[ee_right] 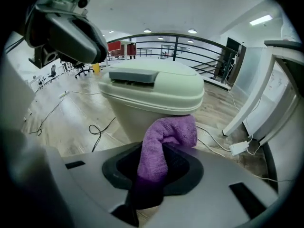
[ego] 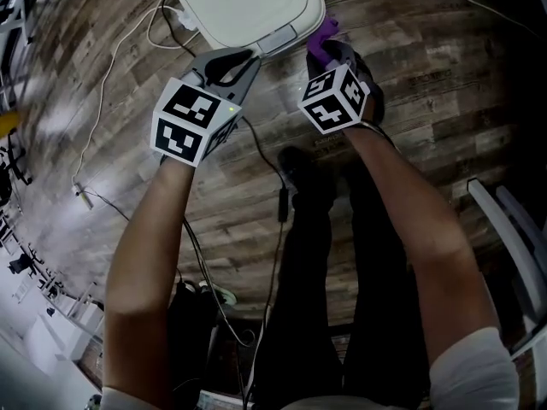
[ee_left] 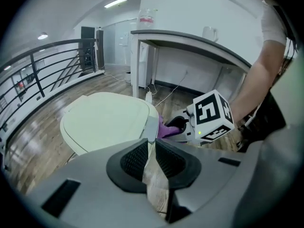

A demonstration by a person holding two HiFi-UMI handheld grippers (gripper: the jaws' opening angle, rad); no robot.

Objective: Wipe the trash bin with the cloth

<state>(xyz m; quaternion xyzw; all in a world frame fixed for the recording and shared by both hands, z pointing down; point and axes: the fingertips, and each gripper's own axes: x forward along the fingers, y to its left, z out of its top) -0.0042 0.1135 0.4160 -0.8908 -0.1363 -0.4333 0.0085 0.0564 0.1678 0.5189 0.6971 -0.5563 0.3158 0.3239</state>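
Trash bin (ee_right: pixel 130 118) on wood floor (ee_right: pixel 66 122), lid (ee_right: pixel 156 77) down, just ahead of both grippers. Right gripper (ee_right: pixel 156 164) clamped on purple cloth (ee_right: pixel 166 134), its fold near the bin wall under the lid rim; contact unclear. Left gripper (ee_left: pixel 151 159) jaws narrow, empty. Judged best: press fold flat on wall, stroke along rim, left steadies lid

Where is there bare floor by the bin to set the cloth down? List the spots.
Bare floor lies right of the bin, bounded by the right gripper and the chair. Another patch sits left of the left gripper, beyond the white cable. Crowded: cable loops at the bin's left, and between the arms, with a black cable and legs.
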